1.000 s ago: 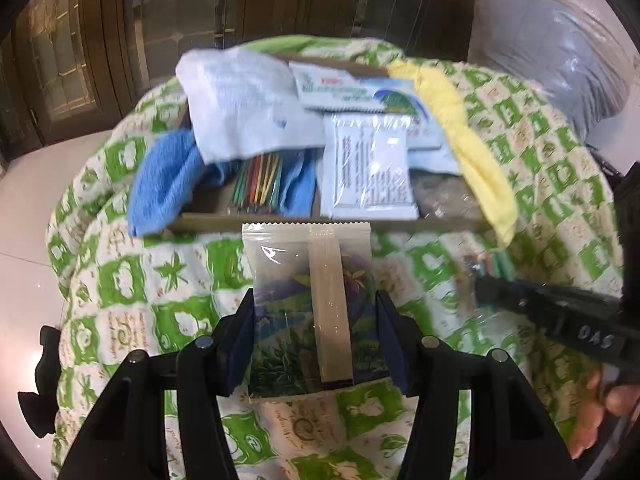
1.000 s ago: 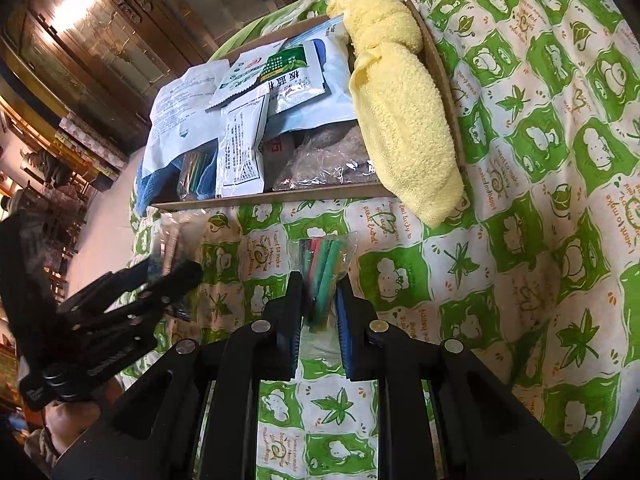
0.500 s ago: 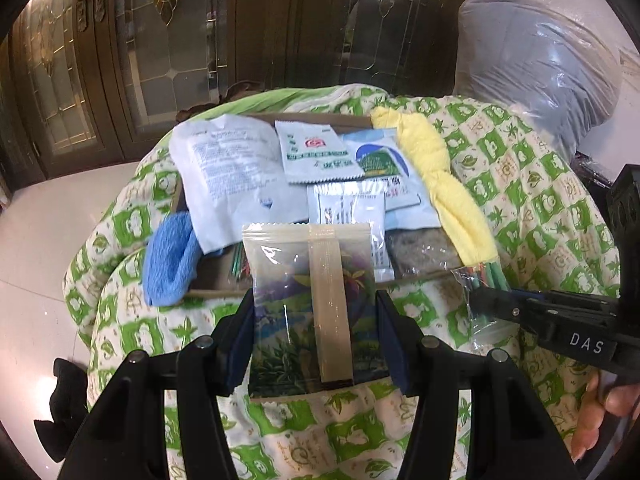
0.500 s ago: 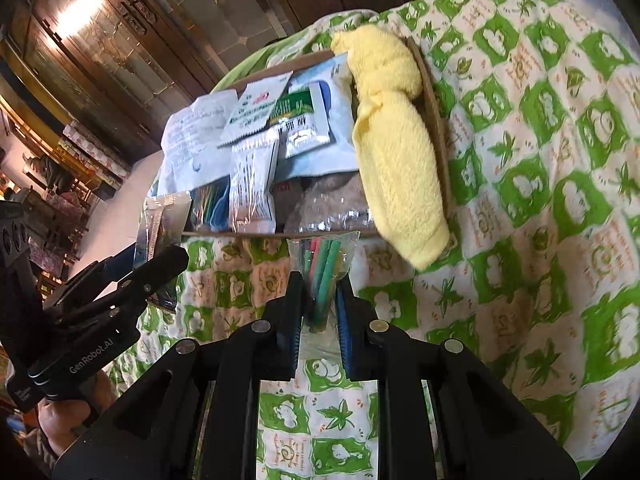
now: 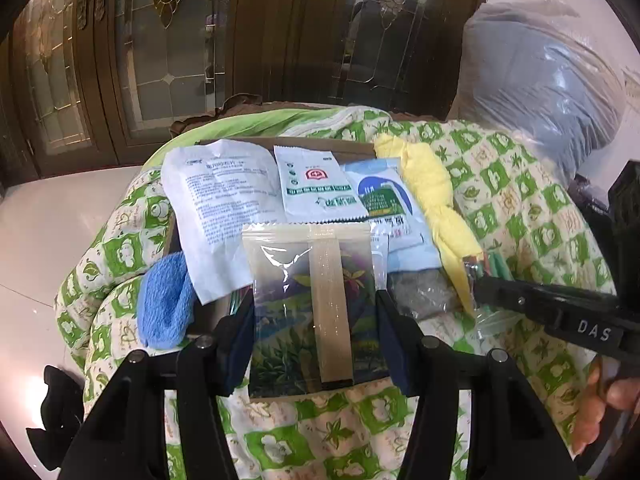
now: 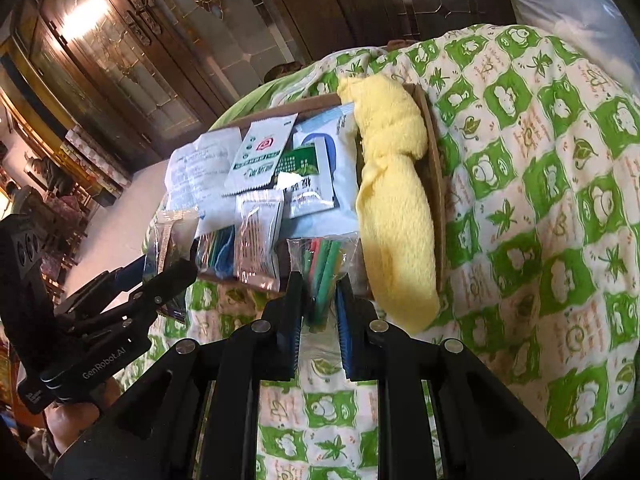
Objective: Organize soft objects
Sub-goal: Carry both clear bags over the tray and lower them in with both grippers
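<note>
My left gripper (image 5: pixel 316 320) is shut on a clear packet with a green leafy print (image 5: pixel 310 312) and holds it upright above the quilt, in front of the cardboard tray (image 5: pixel 320 146). My right gripper (image 6: pixel 318 292) is shut on a small clear bag of coloured sticks (image 6: pixel 322 266), held near the tray's front edge (image 6: pixel 244 280). The tray holds a yellow towel (image 6: pixel 394 208), a blue cloth (image 5: pixel 164 304), white paper packets (image 5: pixel 218 204) and sachets (image 5: pixel 316 186). The right gripper shows in the left wrist view (image 5: pixel 478 280), the left gripper in the right wrist view (image 6: pixel 160 268).
The tray lies on a green-and-white patterned quilt (image 6: pixel 540 184) over a rounded mound. A grey bundle wrapped in clear plastic (image 5: pixel 540 92) sits at the back right. Dark wooden doors with glass panels (image 5: pixel 168 52) stand behind. White floor (image 5: pixel 52 216) lies to the left.
Both grippers have lifted and pulled back from the tray with their packets still held. The tray and quilt now look lower and farther away.
</note>
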`<state>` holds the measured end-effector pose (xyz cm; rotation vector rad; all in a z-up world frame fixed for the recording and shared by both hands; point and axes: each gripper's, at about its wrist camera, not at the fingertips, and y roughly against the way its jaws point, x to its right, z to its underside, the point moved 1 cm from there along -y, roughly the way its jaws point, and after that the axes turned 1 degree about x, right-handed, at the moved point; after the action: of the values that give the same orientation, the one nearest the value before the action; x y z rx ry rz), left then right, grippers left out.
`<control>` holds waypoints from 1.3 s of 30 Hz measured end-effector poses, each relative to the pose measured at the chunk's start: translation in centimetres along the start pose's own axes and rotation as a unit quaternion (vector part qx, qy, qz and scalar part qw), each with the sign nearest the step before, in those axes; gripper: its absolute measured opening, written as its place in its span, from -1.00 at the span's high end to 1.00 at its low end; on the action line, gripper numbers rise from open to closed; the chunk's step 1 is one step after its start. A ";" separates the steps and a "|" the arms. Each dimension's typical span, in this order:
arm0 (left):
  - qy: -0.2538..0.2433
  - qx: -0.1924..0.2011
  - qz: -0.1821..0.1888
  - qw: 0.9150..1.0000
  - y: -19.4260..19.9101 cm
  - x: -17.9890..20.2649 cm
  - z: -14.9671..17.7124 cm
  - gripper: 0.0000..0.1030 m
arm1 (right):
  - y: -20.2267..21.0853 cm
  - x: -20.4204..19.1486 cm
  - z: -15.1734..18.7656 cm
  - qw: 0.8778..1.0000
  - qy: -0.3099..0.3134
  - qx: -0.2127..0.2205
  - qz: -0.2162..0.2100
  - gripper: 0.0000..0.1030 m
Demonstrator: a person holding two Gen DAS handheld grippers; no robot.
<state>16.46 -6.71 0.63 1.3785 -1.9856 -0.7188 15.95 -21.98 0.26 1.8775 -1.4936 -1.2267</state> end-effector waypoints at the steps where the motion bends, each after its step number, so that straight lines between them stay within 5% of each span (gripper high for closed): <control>1: 0.001 0.001 0.001 1.000 -0.1 0.0 -0.1 -0.09 | -0.1 0.0 -0.1 1.000 -0.002 0.001 -0.001 0.71; 15: 0.047 0.036 0.026 0.998 -1.7 -1.4 -1.8 -0.09 | -2.2 1.6 -0.4 0.999 -0.038 0.020 -0.017 0.71; 24: 0.017 0.063 0.023 0.998 -2.0 -2.8 -4.7 -0.09 | -2.5 1.2 -1.7 0.999 -0.038 0.029 -0.012 0.71; 39: -0.008 0.041 0.034 0.999 -5.3 -2.5 -6.2 -0.09 | -3.9 -1.7 -7.2 1.000 0.007 0.022 0.012 0.71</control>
<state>24.98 -6.56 0.50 1.3480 -2.0842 -0.6254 24.10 -20.45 1.43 1.8867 -1.5418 -1.1760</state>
